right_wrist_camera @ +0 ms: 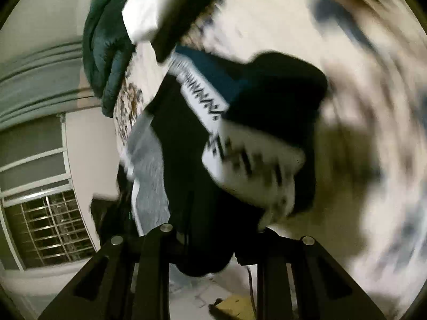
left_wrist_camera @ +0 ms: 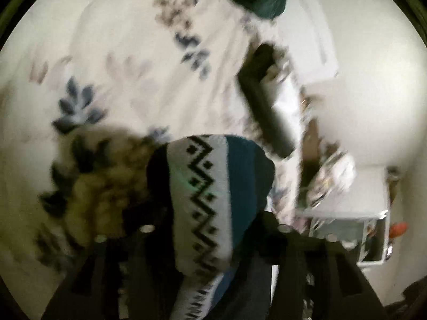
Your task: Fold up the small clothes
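Note:
A knit garment (left_wrist_camera: 213, 186) with black, white zigzag and teal bands hangs lifted above the floral bedsheet (left_wrist_camera: 120, 53). My left gripper (left_wrist_camera: 213, 229) is shut on one end of it, and the cloth runs down between its fingers. In the right wrist view the same garment (right_wrist_camera: 253, 138) is blurred, with a grey patch beside it, and my right gripper (right_wrist_camera: 234, 234) is shut on its black part. The right tool's black body (left_wrist_camera: 267, 106) shows beyond the garment. A hand in a dark green glove (right_wrist_camera: 106, 48) holds the left tool at the top.
The floral bedsheet (right_wrist_camera: 360, 106) fills most of both views. A white bedside unit (left_wrist_camera: 347, 194) stands at the right past the bed's edge. A window with a metal grille (right_wrist_camera: 53, 226) and a pale wall lie to the left in the right wrist view.

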`<state>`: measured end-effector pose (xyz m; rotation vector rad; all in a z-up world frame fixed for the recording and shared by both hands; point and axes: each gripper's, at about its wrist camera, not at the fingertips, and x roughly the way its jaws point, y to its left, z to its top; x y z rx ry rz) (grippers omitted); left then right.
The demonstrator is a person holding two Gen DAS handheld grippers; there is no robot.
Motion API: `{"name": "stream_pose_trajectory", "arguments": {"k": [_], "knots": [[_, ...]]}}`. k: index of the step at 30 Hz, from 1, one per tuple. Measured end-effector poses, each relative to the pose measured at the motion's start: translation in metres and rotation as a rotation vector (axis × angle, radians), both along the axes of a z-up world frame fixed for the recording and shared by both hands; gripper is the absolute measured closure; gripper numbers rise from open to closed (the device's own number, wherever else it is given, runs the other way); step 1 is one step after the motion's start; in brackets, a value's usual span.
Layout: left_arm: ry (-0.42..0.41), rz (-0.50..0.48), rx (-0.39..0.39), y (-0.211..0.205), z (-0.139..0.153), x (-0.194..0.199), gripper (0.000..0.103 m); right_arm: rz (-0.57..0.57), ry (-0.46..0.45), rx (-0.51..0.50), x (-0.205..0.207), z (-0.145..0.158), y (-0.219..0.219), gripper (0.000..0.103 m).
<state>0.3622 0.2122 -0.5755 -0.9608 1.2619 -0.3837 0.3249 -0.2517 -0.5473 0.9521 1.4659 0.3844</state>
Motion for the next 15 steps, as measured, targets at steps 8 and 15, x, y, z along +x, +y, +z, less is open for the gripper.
{"name": "stream_pose_trajectory", "arguments": {"k": [8,15], "knots": [[0.03,0.129,-0.035,0.015,-0.017,-0.042,0.038,0.032,0.171,-0.131,-0.061,-0.031,-0.001,0.044],[-0.014,0.216,0.105,0.03,0.041,-0.102,0.032,0.087,0.175,-0.255,-0.059,0.037,-0.072,0.033]]}}
